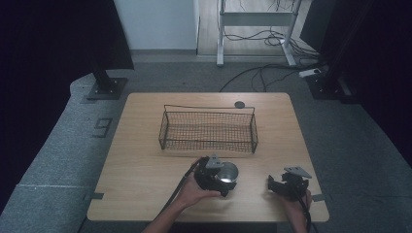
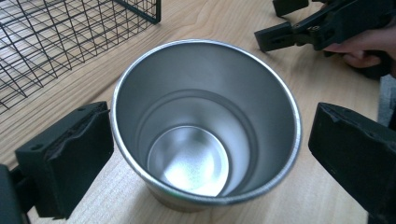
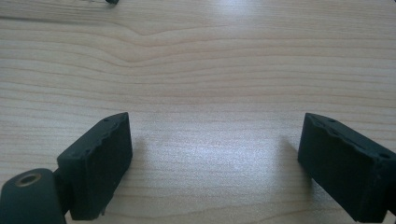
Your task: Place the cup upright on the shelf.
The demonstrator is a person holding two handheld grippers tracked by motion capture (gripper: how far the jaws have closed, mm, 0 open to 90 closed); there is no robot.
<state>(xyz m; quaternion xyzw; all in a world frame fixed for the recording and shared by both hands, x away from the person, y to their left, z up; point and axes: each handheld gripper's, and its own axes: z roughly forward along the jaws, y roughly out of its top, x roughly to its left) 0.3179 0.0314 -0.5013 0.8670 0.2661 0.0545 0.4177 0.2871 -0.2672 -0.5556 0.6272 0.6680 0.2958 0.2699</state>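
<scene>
My left gripper point(image 2: 205, 149) spread wide around steel cup point(image 2: 205, 121) — cup upright on table point(image 1: 145, 145), just in front of wire basket point(image 1: 208, 130). One pad seems touching rim, other apart. Centre first, close evenly, avoid tipping. My right gripper point(image 3: 215, 158) spread, empty — low over bare wood.

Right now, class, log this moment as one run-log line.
left hand-held gripper: open around steel cup, right jaw apart | right hand-held gripper: open, empty over table | wire basket: empty, behind cup
</scene>
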